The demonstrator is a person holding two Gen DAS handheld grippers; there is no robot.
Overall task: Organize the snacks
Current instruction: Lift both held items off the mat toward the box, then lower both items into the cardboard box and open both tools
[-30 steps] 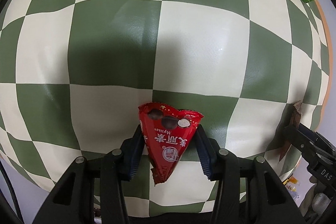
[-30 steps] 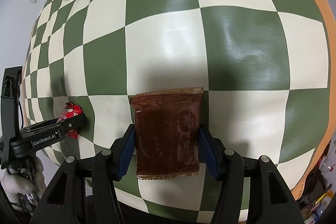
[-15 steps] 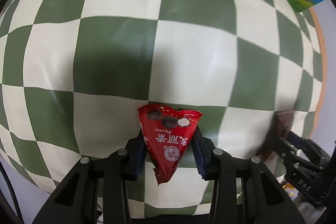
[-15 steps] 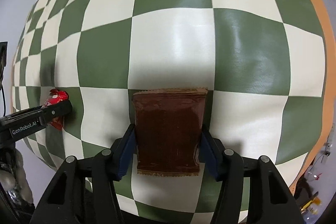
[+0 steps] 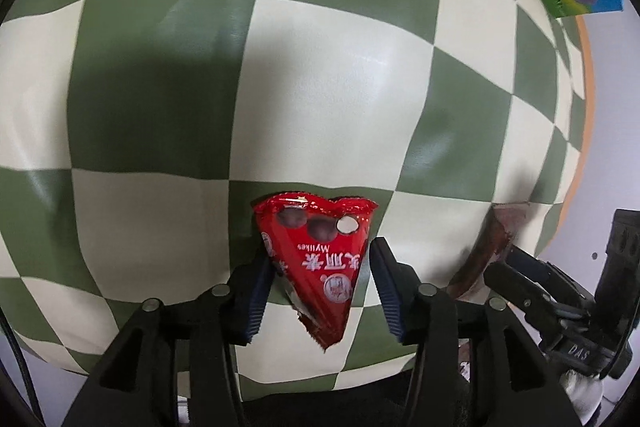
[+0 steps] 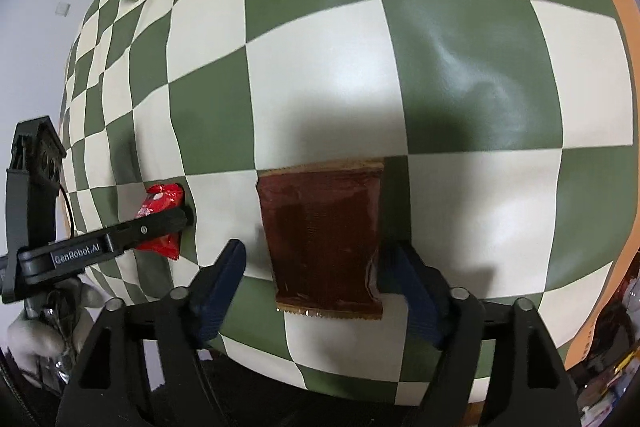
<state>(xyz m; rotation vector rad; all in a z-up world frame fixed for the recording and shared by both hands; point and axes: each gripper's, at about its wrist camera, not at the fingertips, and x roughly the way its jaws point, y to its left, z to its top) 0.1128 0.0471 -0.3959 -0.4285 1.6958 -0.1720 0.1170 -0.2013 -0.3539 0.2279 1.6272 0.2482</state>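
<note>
Two light, crinkly snack packets lie on the checked bench (image 6: pixel 460 79).
Left tool (image 5: pixel 318 293) and right tool (image 6: pixel 320 285), just opening, straddle red packet (image 5: pixel 320 263) and brown packet (image 6: pixel 326 239) without pinching; slippery film, best taken across the flat sides.

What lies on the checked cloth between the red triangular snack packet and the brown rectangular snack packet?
Nothing: in the right wrist view, only bare checked cloth separates the red triangular packet from the brown rectangular packet.

Two packets (image 6: pixel 324 243) (apart) on tablecloth (image 6: pixel 460 75)
</note>
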